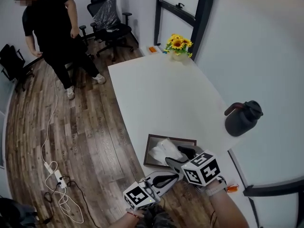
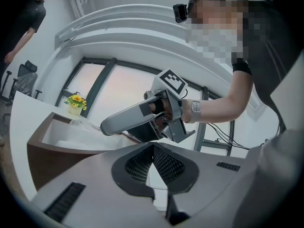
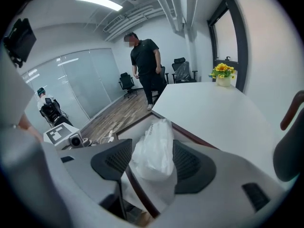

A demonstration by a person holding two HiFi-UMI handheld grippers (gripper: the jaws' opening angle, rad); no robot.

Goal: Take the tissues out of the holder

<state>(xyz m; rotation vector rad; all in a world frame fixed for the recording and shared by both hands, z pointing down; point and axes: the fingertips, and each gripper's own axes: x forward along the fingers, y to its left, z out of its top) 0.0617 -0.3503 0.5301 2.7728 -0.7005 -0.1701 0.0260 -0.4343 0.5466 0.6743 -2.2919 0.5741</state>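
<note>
At table (image 1: 166, 96) 6 o'clock, brown holder (image 1: 153, 138) carries white crumpled tissue (image 3: 154, 146), puffed upright out of it, standing between the parted jaws of my right gripper (image 3: 151, 161). My left gripper (image 2: 153, 161) is closed, empty.

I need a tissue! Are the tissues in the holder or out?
In. The white tissues sit inside the dark holder, poking up between the open jaws of the right gripper.

White tissues (image 1: 164, 150) (crumpled) in brown holder (image 1: 171, 138)

An office: swivel chairs (image 1: 110, 22), glass partitions (image 3: 78, 82), long white table (image 1: 166, 99).
</note>
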